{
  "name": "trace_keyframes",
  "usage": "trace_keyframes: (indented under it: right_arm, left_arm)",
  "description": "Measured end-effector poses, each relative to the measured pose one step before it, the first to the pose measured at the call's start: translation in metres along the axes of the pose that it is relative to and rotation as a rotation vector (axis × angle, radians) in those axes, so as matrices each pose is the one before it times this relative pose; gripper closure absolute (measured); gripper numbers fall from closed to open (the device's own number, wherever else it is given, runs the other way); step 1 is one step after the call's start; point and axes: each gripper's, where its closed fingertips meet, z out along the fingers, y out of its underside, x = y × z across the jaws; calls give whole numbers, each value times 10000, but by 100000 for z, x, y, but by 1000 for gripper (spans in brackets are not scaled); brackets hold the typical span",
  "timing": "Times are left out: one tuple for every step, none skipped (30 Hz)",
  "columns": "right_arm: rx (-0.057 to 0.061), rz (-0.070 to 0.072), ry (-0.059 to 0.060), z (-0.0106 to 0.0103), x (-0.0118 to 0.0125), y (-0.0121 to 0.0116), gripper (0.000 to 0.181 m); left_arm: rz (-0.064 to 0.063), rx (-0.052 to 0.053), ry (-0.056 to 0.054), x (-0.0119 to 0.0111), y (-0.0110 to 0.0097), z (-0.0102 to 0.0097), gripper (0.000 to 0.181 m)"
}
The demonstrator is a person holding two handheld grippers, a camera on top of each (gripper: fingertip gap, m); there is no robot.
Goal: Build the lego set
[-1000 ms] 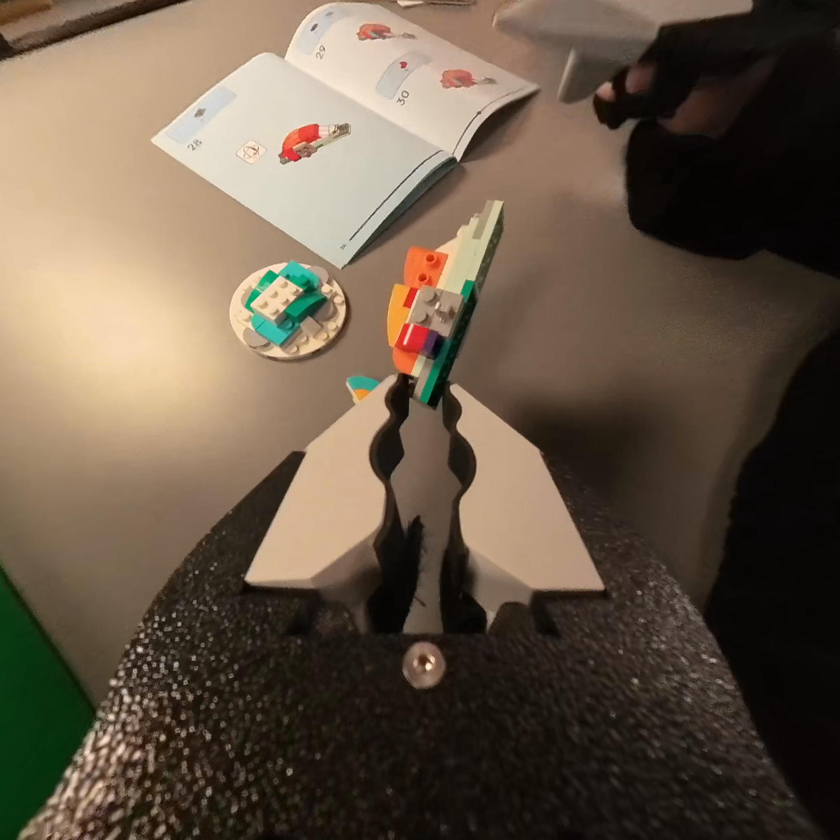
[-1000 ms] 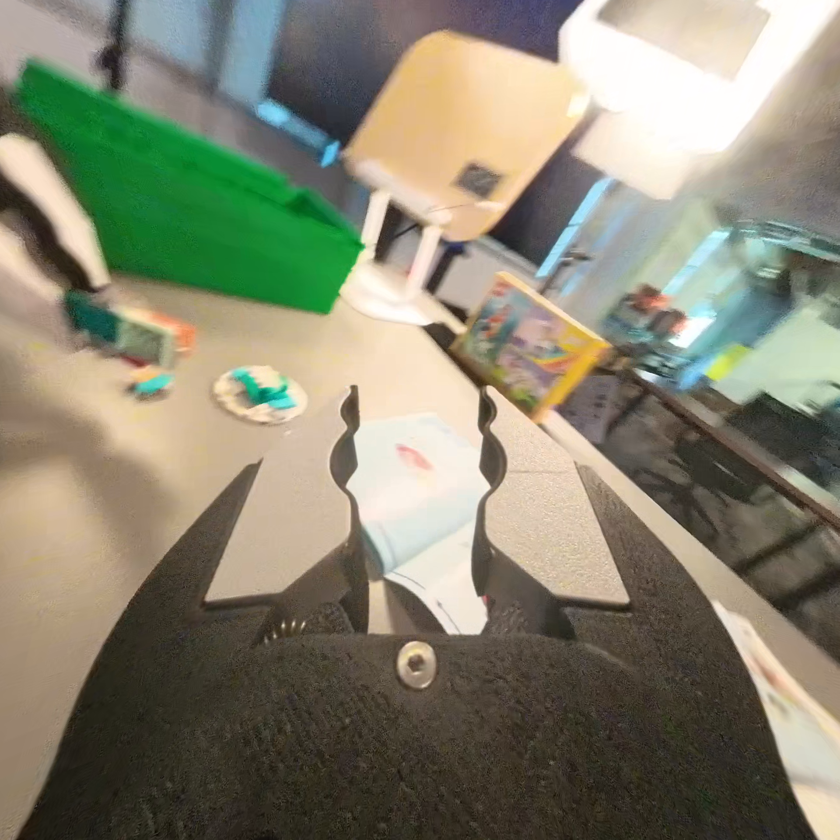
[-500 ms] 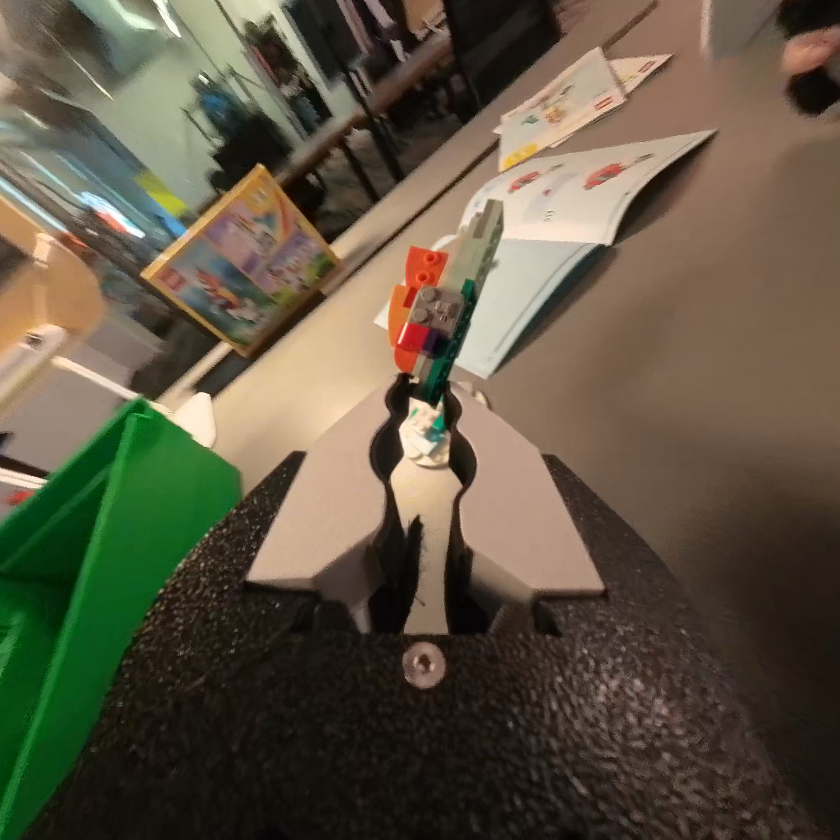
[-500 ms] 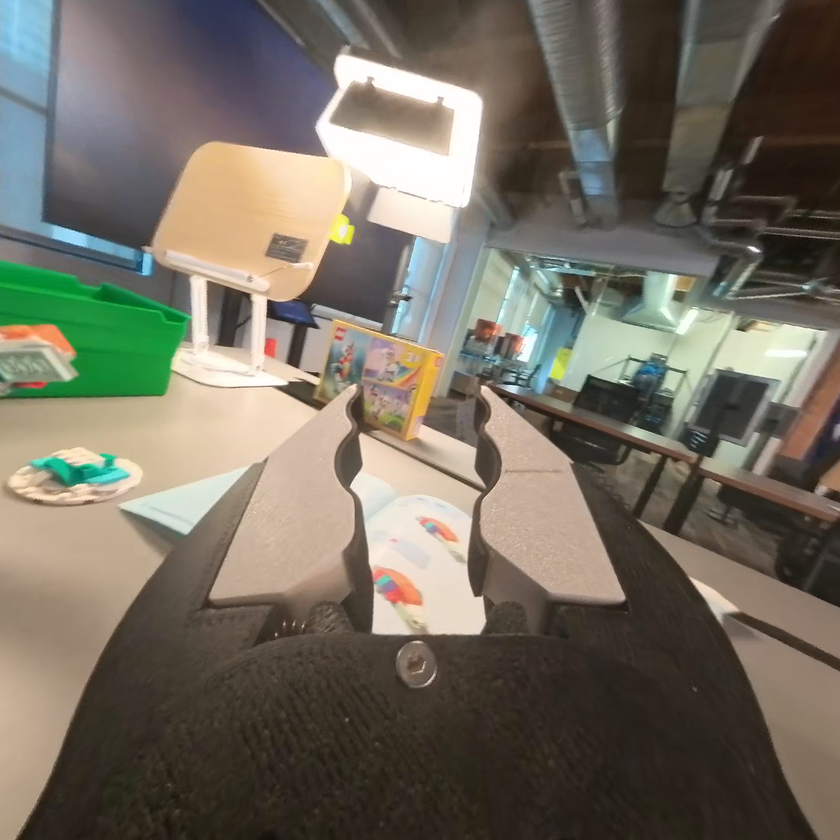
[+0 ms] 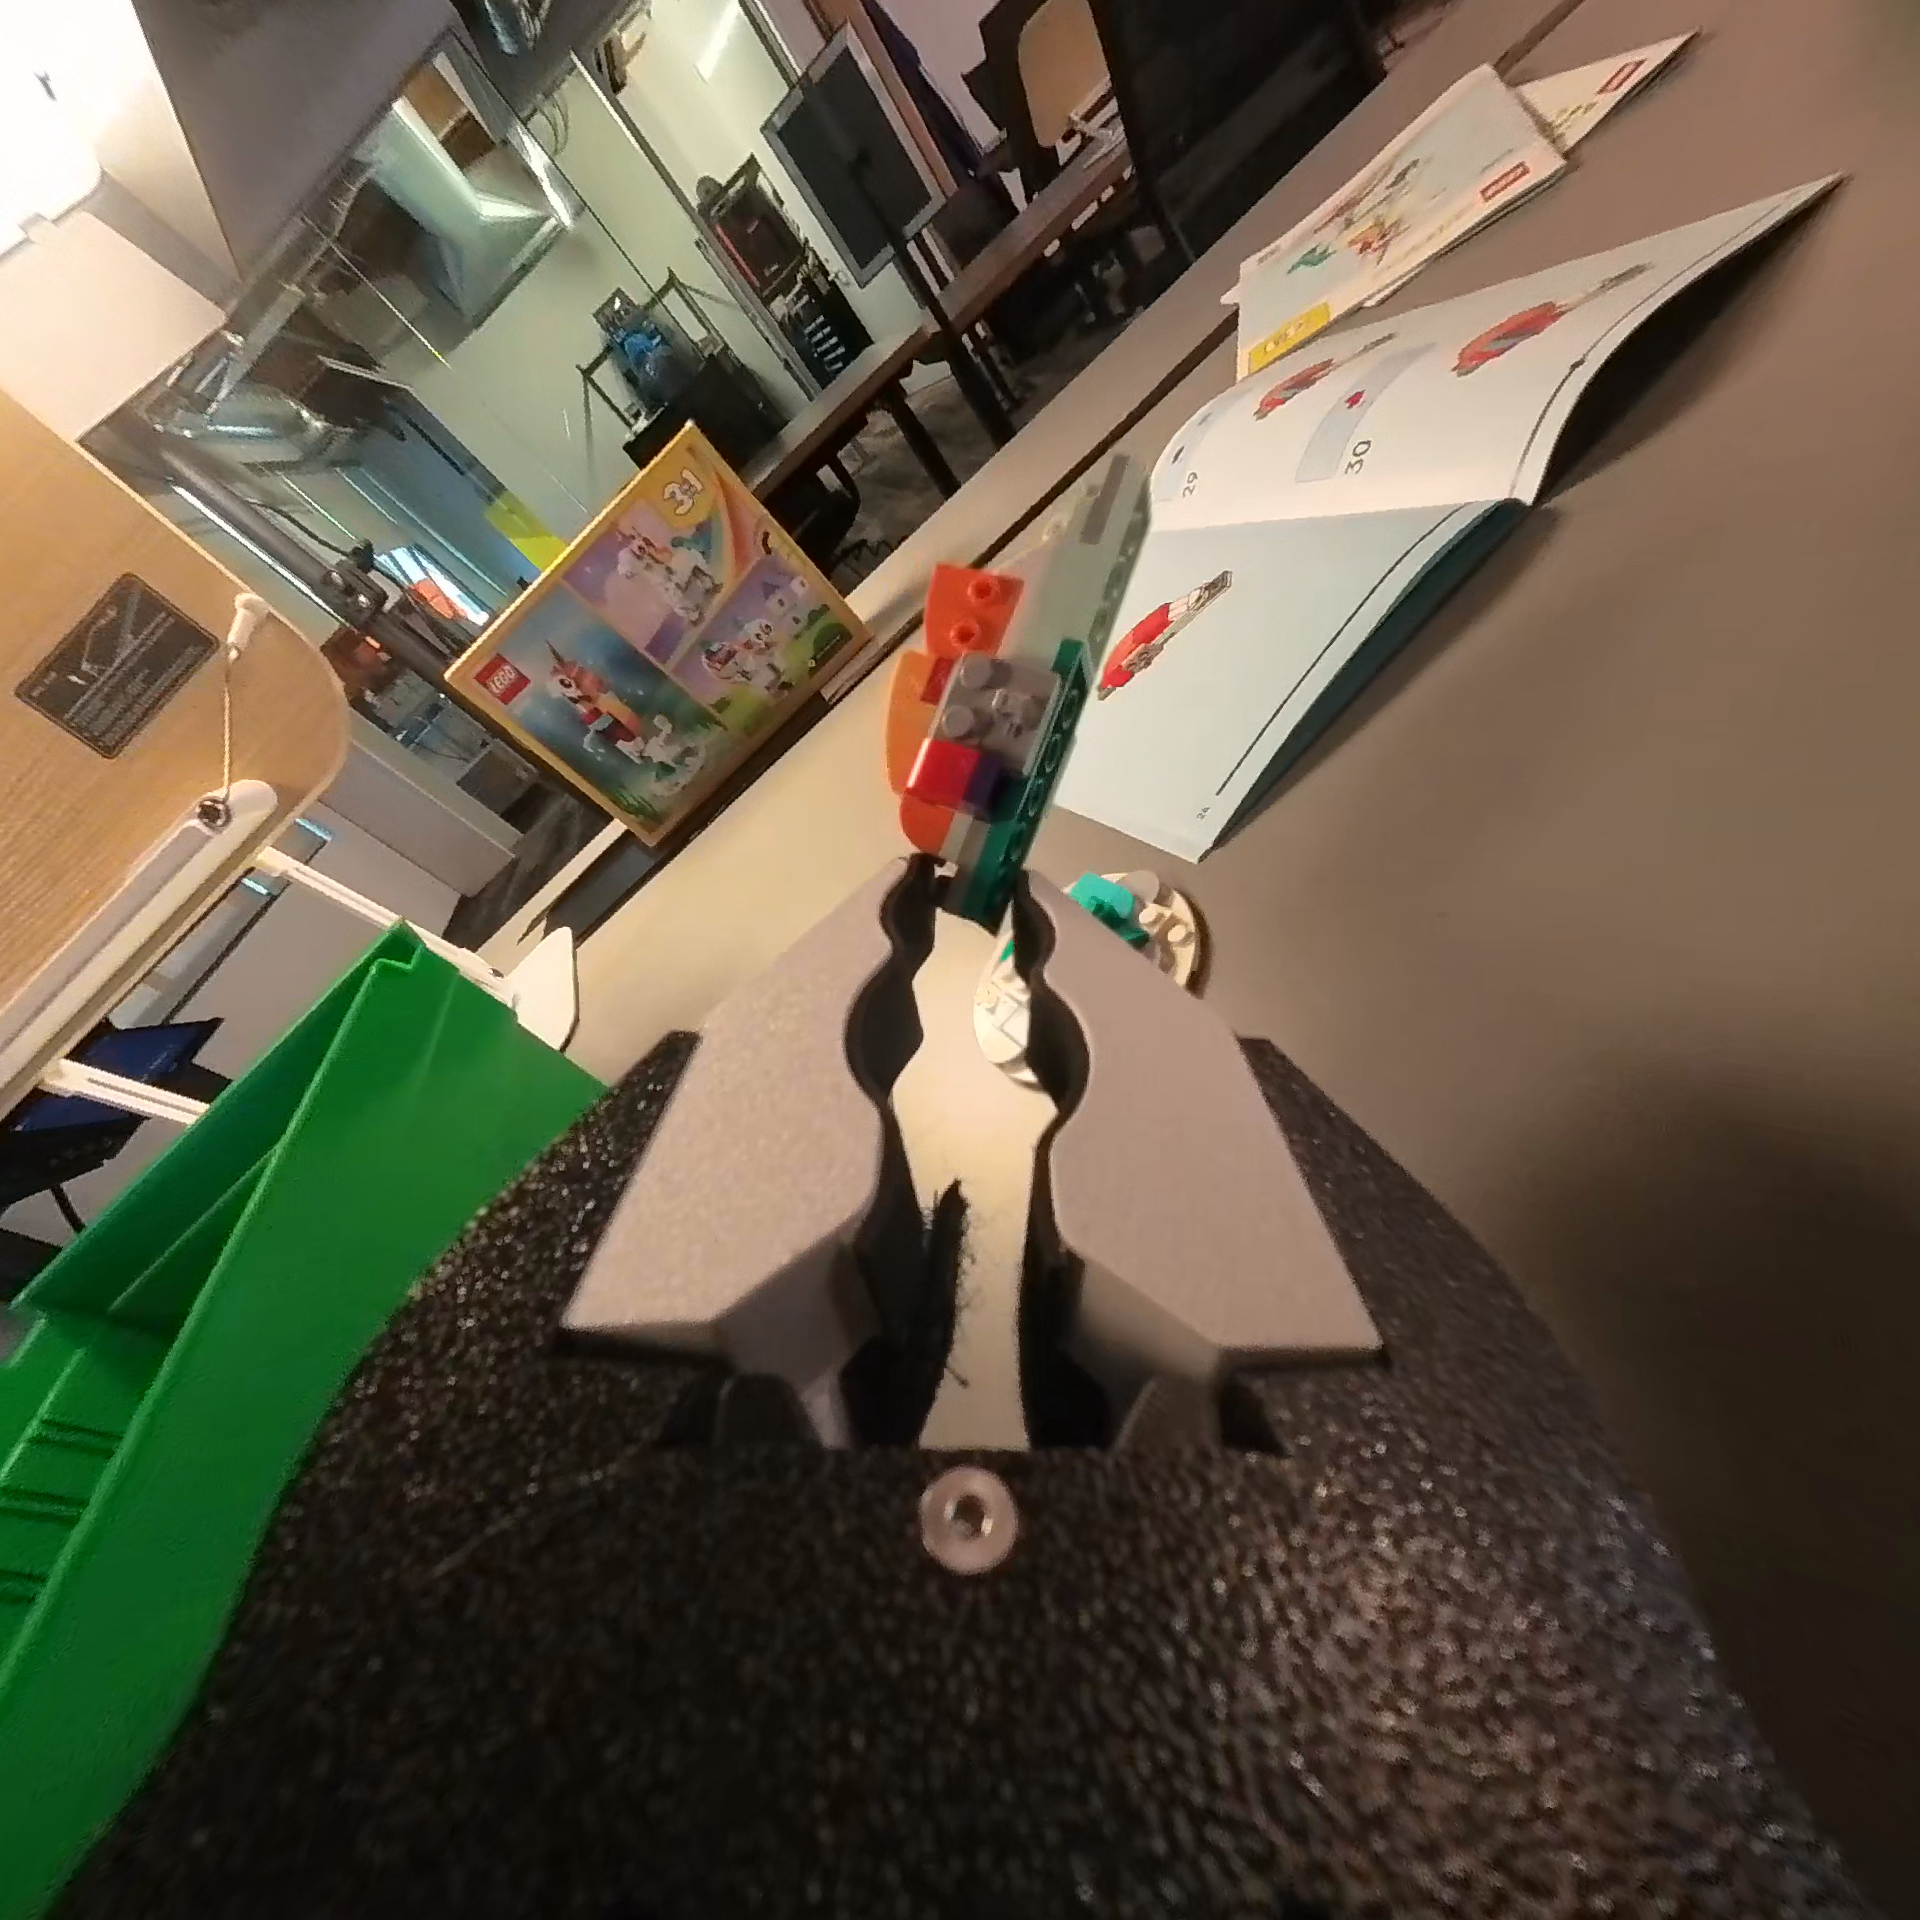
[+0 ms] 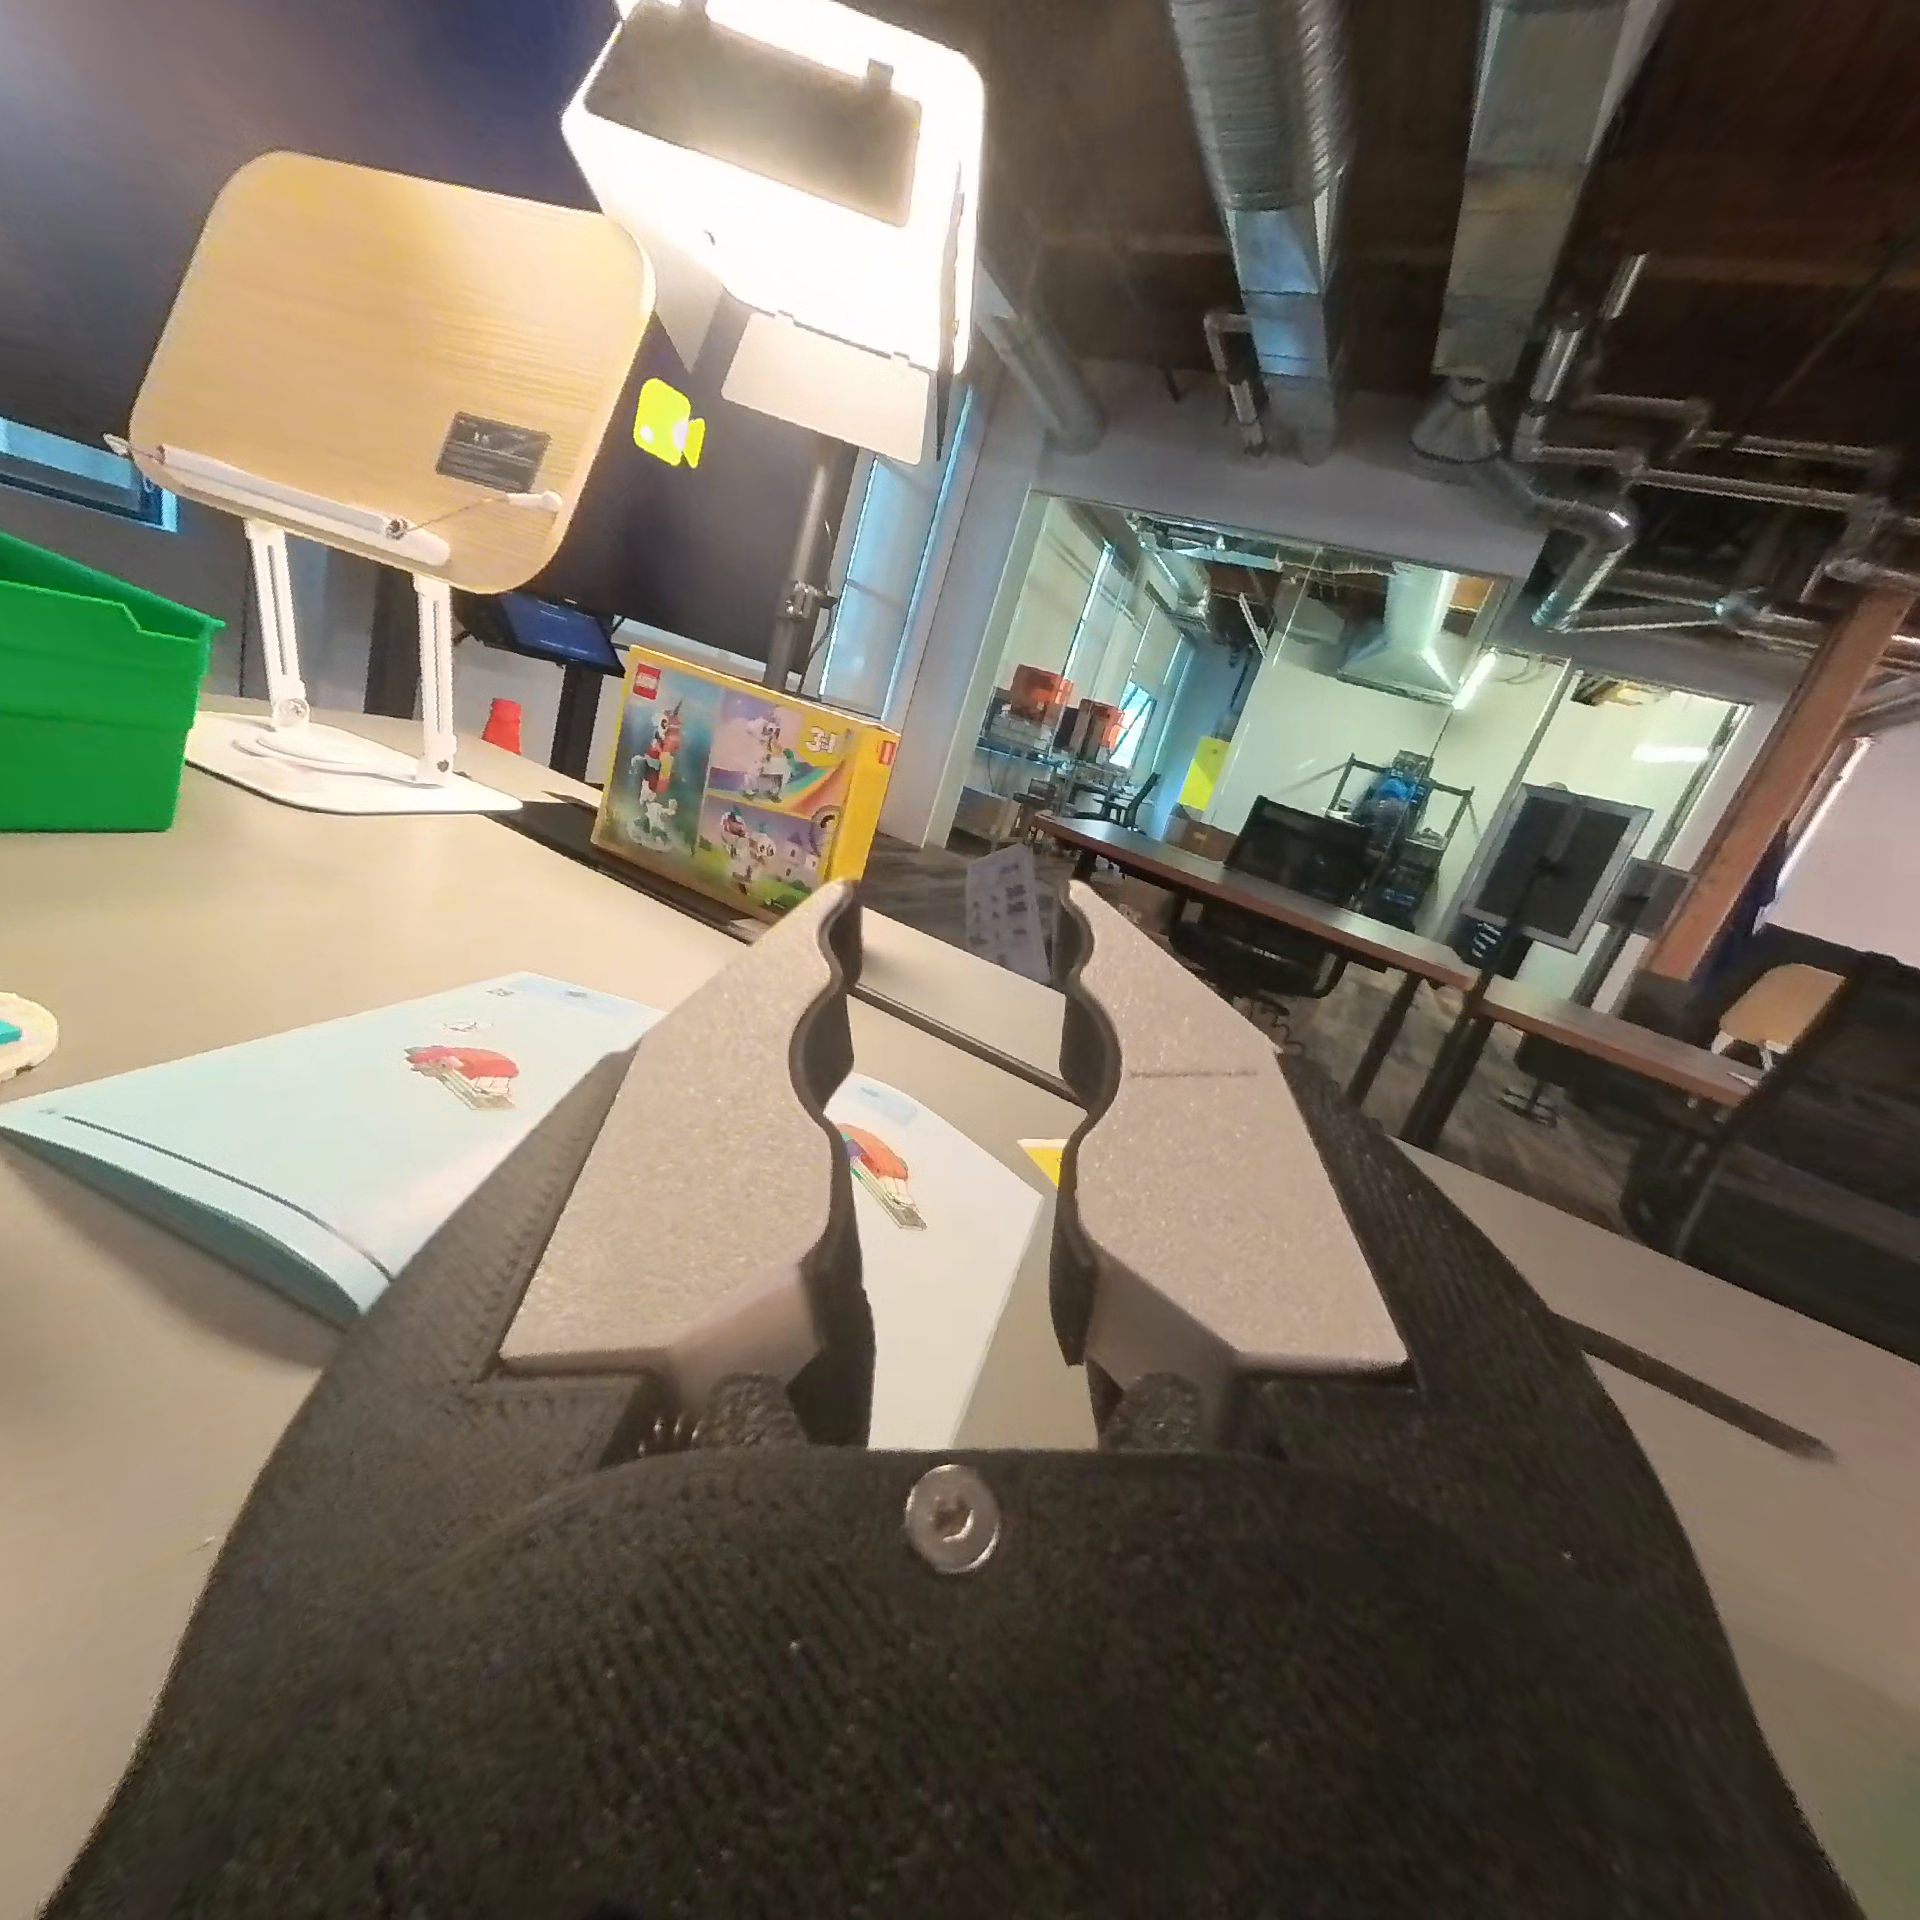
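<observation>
- Tabletop [image 6: 270, 914] of plain grey runs under both views, in a large workshop room with bare ceiling ducts [image 6: 1278, 208], glass partitions and long dark tables [image 6: 1299, 925] at the back.
- On it: an open pale-blue instruction booklet [image 5: 1351, 582], a yellow set box [image 6: 743, 795] standing on edge, a green bin [image 5: 208, 1195] and a wooden-faced book stand [image 6: 384, 364] on white legs.
- The left gripper [image 5: 971, 883] is clamped on a lego build [image 5: 997, 727], an orange, red, grey and teal piece on a long plate, pinched at its lower end and pointing to 1 o'clock above the table.
- The right gripper [image 6: 956, 914] holds nothing, its jaws parted, with the booklet showing through the gap.
- A round white plate with teal bricks [image 5: 1132, 914] sits just behind the left gripper's tip at 2 o'clock, mostly hidden by the right finger [image 5: 1195, 1164]; in the right wrist view only its edge shows, cut off at 9 o'clock.
- Only the left wrist view shows the build and two more leaflets [image 5: 1403, 218] at 1 o'clock; only the right wrist view shows a bright light panel [image 6: 779, 156] at 11 o'clock and a small red object [image 6: 504, 722] beside the stand, too small to identify.
</observation>
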Motion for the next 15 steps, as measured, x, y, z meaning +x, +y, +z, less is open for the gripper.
trace_keyframes:
  right_arm:
    - [-30,-50,-6,15,-54,49,146]
    - [-33,-30,-9,26,-36,69,147]
    - [-40,-18,1,13,-19,79,147]
    - [-34,-17,24,5,41,54,148]
    - [-13,-15,26,-3,32,27,149]
    - [-10,-7,18,-8,21,11,149]
    - [-17,-16,26,-5,43,35,149]
    - [-21,-20,31,0,42,40,149]
    - [-22,-15,27,12,34,34,150]
    - [-26,-21,31,-3,41,47,150]
    - [-23,-27,33,0,49,41,150]
    - [-19,-21,38,-5,56,25,150]
    - [-24,-14,30,10,52,53,151]
    - [-27,-14,29,10,45,44,151]
    - [-22,-22,33,20,51,48,151]
  left_arm:
    - [-42,-57,36,8,123,64,169]
    - [-73,-29,70,54,70,49,169]
    - [-71,-19,47,20,49,26,169]
    - [-58,2,38,17,26,9,169]
    - [-77,1,37,1,24,-6,169]
    - [-100,-17,14,-50,60,-18,169]
    - [-114,-26,-43,-172,95,-33,169]
    - [-140,-28,-67,-249,117,-52,169]
    - [-167,-39,-85,-315,149,-90,169]
    - [-108,-97,-104,-386,249,-126,169]
    - [-41,-185,-135,-467,390,-152,169]
    - [-59,-165,-154,-502,359,-215,169]
    - [-117,-137,-84,-405,290,-262,169]
    - [-147,-179,-11,-276,320,-255,169]
    - [-130,-255,9,-204,478,-240,169]
